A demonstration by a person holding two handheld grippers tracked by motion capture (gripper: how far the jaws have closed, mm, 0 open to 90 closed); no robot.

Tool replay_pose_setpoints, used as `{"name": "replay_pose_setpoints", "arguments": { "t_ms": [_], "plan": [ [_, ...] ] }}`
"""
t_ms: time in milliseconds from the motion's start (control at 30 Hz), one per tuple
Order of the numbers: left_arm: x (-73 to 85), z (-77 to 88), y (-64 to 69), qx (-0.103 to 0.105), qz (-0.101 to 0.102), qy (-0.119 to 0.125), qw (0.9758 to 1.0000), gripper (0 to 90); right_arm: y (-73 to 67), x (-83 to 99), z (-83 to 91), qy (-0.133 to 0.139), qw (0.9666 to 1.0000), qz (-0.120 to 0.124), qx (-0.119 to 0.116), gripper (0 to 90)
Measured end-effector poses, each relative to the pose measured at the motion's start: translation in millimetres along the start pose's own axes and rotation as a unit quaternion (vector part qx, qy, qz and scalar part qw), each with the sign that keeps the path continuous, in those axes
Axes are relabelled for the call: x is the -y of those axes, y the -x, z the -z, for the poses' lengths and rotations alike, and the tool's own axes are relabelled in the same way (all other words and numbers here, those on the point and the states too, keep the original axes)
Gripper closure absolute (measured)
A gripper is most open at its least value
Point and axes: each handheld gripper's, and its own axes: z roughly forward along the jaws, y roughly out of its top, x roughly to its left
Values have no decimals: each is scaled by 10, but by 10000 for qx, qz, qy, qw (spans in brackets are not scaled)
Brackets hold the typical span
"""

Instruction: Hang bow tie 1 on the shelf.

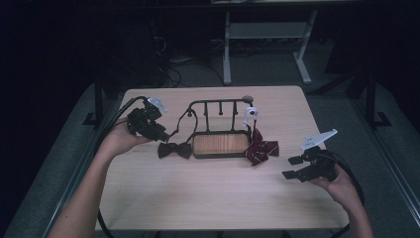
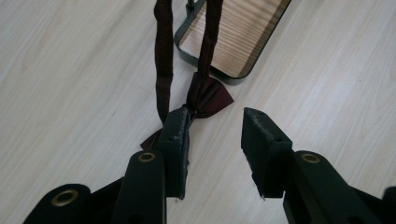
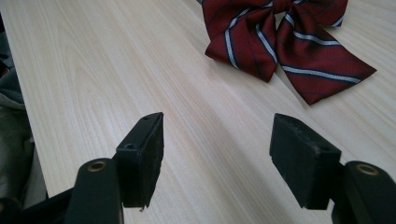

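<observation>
**Dim room, lit table**

Light wood table [image 1: 213, 198] with rounded corners, brightly lit against dark surroundings. Grey floor [image 1: 267, 64] beyond the far edge. White-legged desk frame [image 1: 267, 34] far center-right, shelf between its legs. Tangle of dark cables [image 1: 171, 64] on floor, far left. Black stand legs [image 1: 371, 99] at right, black post [image 1: 98, 101] at left. Walls lost in shadow.

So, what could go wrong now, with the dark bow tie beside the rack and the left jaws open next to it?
1. The dark bow tie lies against one jaw of the left gripper; pulling back could drag it, as its strap loops over the rack.
2. That tug might tip or shift the rack.
3. The striped bow lies ahead of the open right gripper, partly against the tray, so a grasp there may bump it.
</observation>
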Motion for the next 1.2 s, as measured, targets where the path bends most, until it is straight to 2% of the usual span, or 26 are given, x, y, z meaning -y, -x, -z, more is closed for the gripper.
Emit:
{"name": "replay_pose_setpoints", "arguments": {
  "t_ms": [600,1200],
  "plan": [
    [269,-131,125,93,16,9,10000,551,43,48,-2,-70,9999,-135,-1,348],
    [536,-272,263,135,43,94,9999,486,49,57,-35,-157,9998,-100,-14,347]
  ]
}}
